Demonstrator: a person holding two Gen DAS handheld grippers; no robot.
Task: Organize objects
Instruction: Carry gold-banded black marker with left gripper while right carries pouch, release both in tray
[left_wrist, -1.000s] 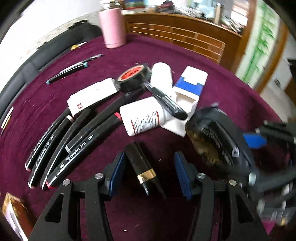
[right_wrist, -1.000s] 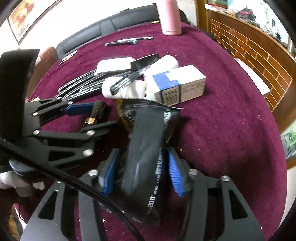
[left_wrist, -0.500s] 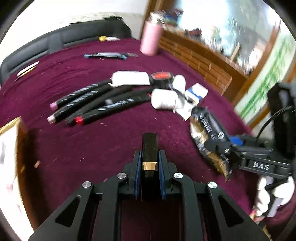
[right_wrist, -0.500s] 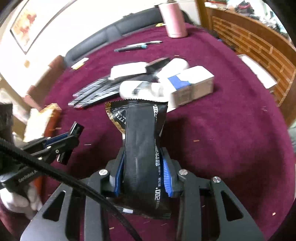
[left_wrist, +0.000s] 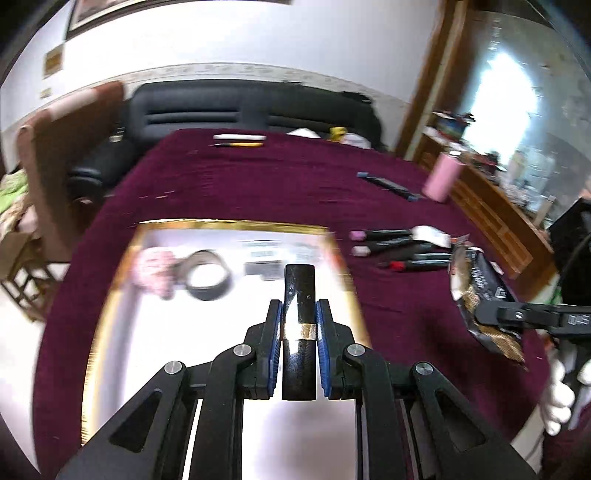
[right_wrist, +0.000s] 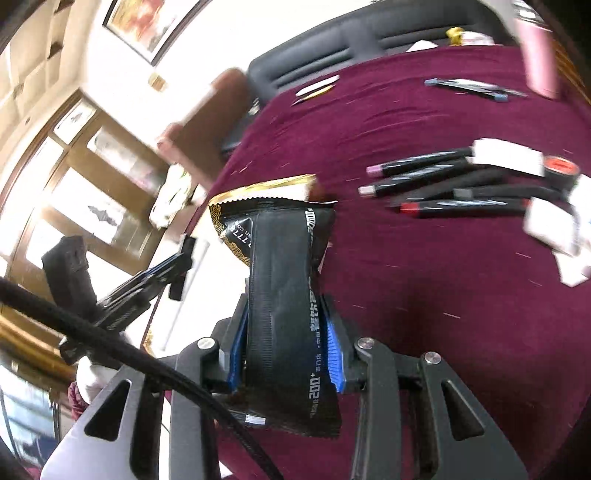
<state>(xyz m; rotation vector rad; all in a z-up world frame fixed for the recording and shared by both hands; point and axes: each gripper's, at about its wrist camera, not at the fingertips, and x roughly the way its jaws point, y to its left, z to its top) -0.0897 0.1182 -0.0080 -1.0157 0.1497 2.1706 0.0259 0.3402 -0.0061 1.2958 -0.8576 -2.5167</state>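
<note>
Left wrist view is showing the left gripper (left_wrist: 298, 328) closed tight on a black tube (left_wrist: 298, 317), its long axis running along the fingers, hanging over the gold-rimmed box (left_wrist: 236, 224). Off to the right, the right gripper (right_wrist: 284, 332) is clamping a black packet (right_wrist: 284, 280), farther from the box.

A black gold-banded tube (left_wrist: 299, 317) hangs over the gold-rimmed tray (left_wrist: 229, 224); a black snack packet (right_wrist: 280, 295) is pinched lengthwise.
</note>
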